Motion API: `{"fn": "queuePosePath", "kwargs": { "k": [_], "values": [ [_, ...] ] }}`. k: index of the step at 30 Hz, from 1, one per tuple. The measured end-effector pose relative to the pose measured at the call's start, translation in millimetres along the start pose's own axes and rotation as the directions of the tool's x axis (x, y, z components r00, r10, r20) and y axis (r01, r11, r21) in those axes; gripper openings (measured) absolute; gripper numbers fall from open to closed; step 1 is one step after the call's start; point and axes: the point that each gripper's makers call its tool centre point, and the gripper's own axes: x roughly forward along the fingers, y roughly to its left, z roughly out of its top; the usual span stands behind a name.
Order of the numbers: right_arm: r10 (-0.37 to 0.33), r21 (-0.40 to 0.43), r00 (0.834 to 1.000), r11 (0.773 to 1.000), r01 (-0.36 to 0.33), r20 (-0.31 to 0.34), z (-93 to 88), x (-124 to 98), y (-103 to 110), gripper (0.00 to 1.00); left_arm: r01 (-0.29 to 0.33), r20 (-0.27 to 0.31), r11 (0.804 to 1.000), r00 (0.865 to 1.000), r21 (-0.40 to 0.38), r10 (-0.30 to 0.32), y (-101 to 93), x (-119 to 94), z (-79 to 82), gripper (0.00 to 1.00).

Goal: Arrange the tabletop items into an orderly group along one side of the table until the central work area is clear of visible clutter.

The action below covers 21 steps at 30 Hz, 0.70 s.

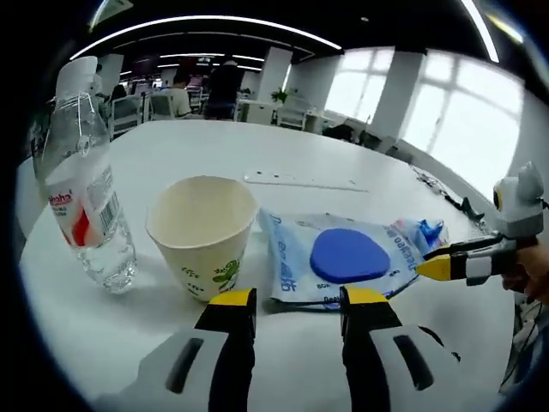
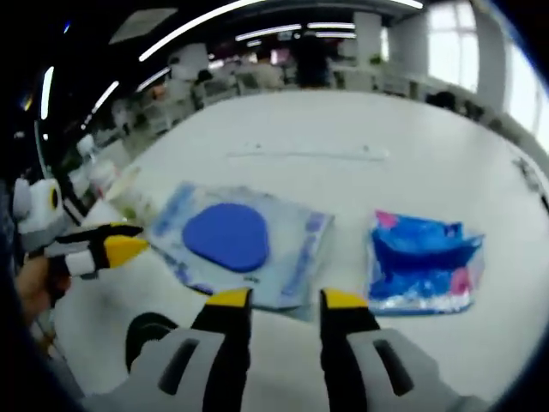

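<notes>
Both grippers, left (image 1: 298,298) and right (image 2: 280,297), hover parted and empty above the white table (image 1: 171,146); just ahead lie paper cup (image 1: 203,230), water bottle (image 1: 84,189), wipes pack (image 1: 343,256) and blue packet (image 2: 425,262), an office with bright windows (image 1: 446,112) beyond

Left gripper view low over the table (image 1: 343,163), right gripper view opposite — both close, sharing the wipes pack (image 1: 343,257).

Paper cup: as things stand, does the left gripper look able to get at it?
Probably yes. In the left gripper view the paper cup stands upright just beyond the open left gripper, nearer its left jaw, with bare table between. The water bottle and wipes pack flank it without blocking.
</notes>
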Motion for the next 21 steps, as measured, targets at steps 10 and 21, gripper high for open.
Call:
{"fn": "queuePosePath", "kwargs": {
  "k": [10,21],
  "values": [
    [-0.01,0.002,1.0,1.0,0.01,-0.026,-8.4,8.7,-0.9,0.16,-0.042,0.001,0.999,0.999,-0.006,0.042,6.3,7.1,-4.8,0.19],
    [0.009,0.052,0.999,0.999,-0.006,-0.046,-13.9,11.2,-0.9,0.08,-0.032,-0.053,0.999,0.998,-0.019,0.031,13.5,8.6,-11.8,0.02]
  ]
}}
